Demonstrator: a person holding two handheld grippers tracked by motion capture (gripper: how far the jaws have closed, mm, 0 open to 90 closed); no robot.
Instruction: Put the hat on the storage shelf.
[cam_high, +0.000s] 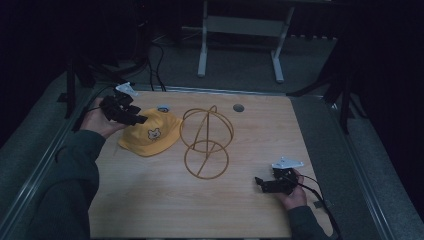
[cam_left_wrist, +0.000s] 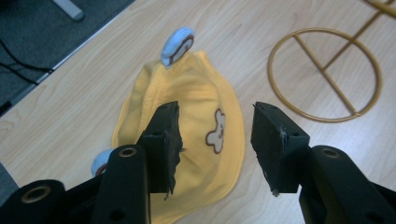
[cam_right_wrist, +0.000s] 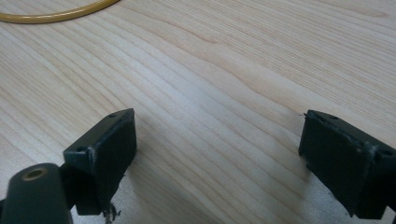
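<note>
A yellow child's cap (cam_high: 149, 132) with a bear face and small blue ears lies flat on the wooden table (cam_high: 150, 200), left of a golden wire stand (cam_high: 206, 142) made of rings. My left gripper (cam_high: 137, 119) hovers over the cap's left edge. In the left gripper view its jaws stand apart above the cap (cam_left_wrist: 196, 107), gripper (cam_left_wrist: 215, 140) open and holding nothing, with the stand's ring (cam_left_wrist: 325, 74) beyond. My right gripper (cam_high: 258, 181) rests low at the front right, open over bare wood (cam_right_wrist: 217, 140).
A round cable hole (cam_high: 238, 107) sits near the table's far edge. Cables and a white desk frame (cam_high: 240, 30) lie on the floor behind. A metal rail runs along each side of the table.
</note>
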